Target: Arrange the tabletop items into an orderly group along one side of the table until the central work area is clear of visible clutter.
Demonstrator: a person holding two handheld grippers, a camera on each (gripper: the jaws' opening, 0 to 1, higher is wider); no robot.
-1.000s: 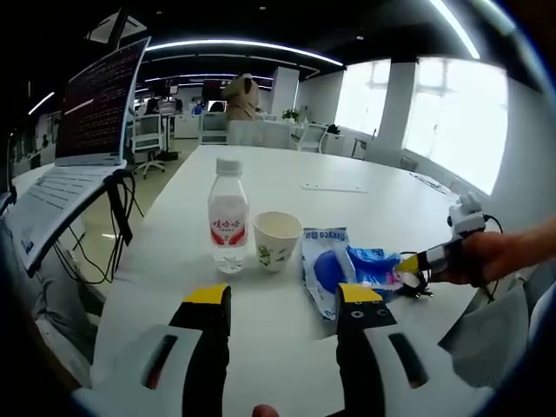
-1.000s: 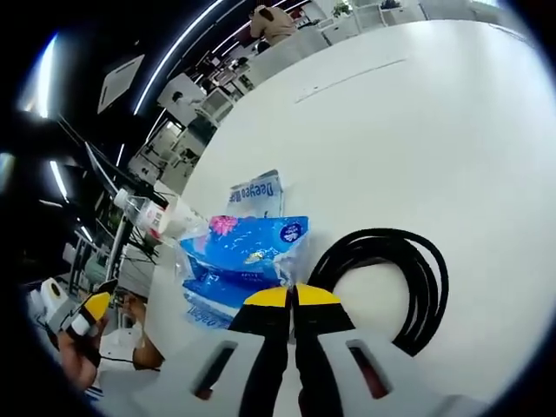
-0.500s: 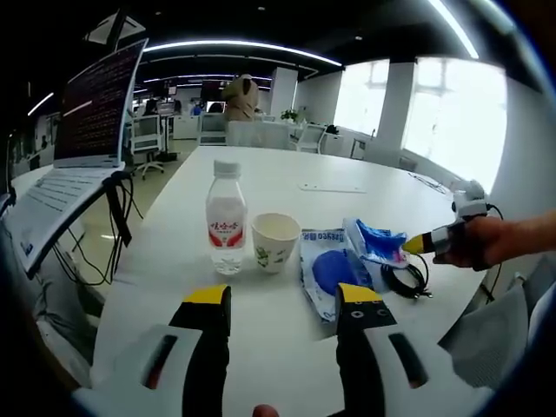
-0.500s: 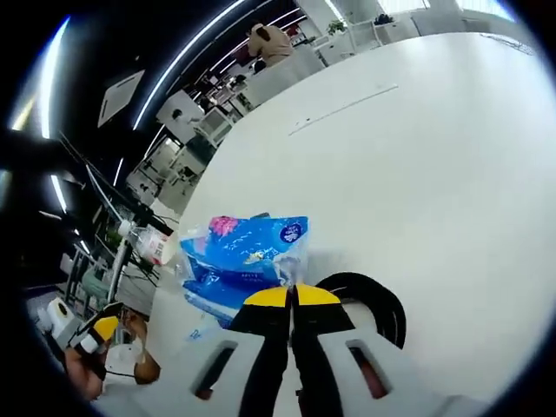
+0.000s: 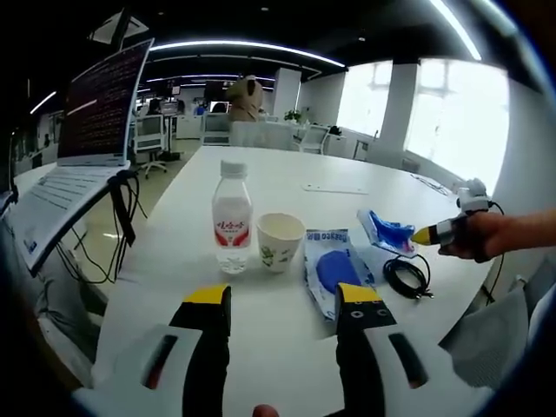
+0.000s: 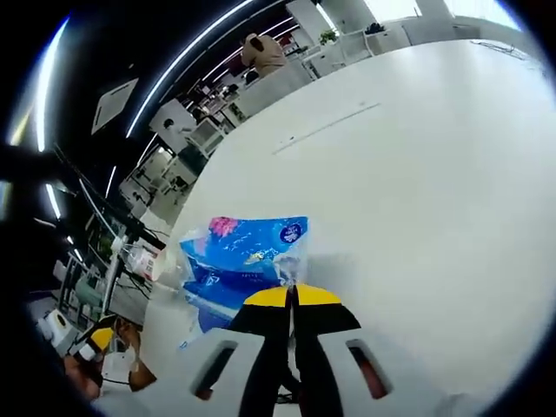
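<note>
Left gripper (image 5: 282, 300) jaws apart and empty, right gripper (image 6: 294, 294) clamping blue plastic packet (image 6: 246, 256), its print unreadable, red-labelled clear water bottle (image 5: 231, 217), white paper cup (image 5: 280, 241)

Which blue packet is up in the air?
The smaller blue packet, pinched by the right gripper above the black cable. The other packet lies flat beside the paper cup.

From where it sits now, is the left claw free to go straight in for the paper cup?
Probably yes. The left claw is open and holds nothing, and bare table lies between it and the paper cup. The water bottle stands close beside the cup, so a wide approach might nudge it.
</note>
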